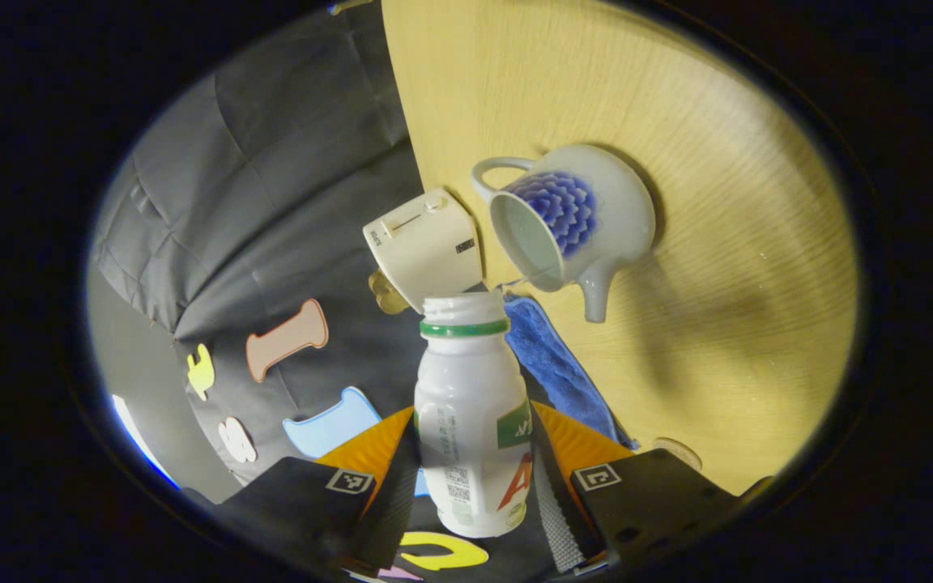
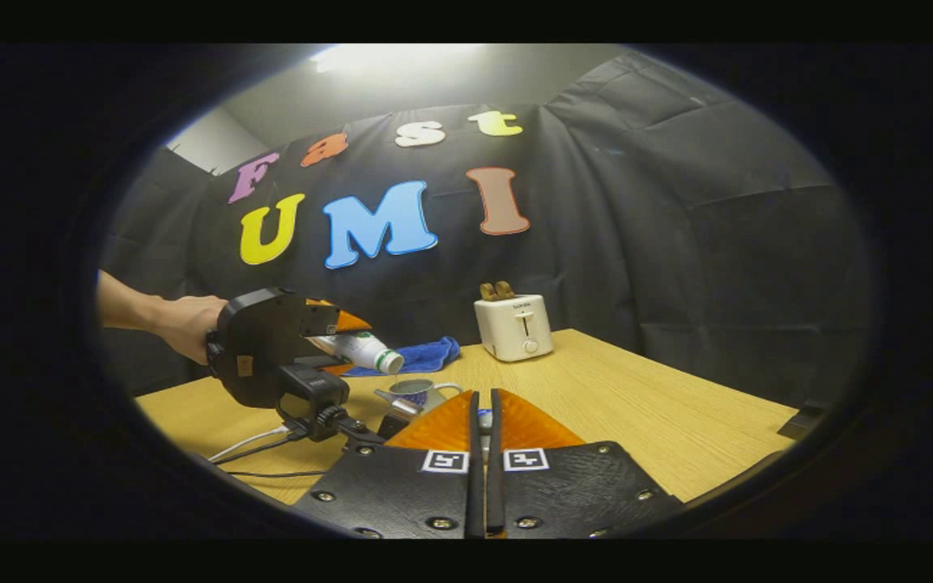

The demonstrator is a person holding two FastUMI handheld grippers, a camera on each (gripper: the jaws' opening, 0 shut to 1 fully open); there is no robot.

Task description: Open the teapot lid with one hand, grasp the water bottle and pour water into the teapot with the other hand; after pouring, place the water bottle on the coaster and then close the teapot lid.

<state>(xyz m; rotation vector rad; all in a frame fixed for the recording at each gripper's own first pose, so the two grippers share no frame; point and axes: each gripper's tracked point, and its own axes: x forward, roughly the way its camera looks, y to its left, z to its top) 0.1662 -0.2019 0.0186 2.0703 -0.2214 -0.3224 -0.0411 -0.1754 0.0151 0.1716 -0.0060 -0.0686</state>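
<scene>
Left gripper view: the left gripper [image 1: 473, 478] at bottom centre is clenched on the water bottle [image 1: 470, 421], one finger pressing each side of the white body. The bottle's uncapped mouth points up-frame toward the teapot [image 1: 576, 223], which sits at centre right on the wooden table [image 1: 742, 267] with its lid off and its opening exposed. A white toaster [image 1: 424, 247] lies just left of the teapot, and a blue cloth [image 1: 551, 360] lies below it. Right gripper view: the right gripper [image 2: 483, 437] occupies the bottom centre, fingers drawn nearly together with a small item between the tips; what it is cannot be told. At centre left, a hand [image 2: 187, 324] holds the left gripper [image 2: 329, 344], tilting the water bottle [image 2: 361, 351] mouth-down above the teapot [image 2: 418, 394].
</scene>
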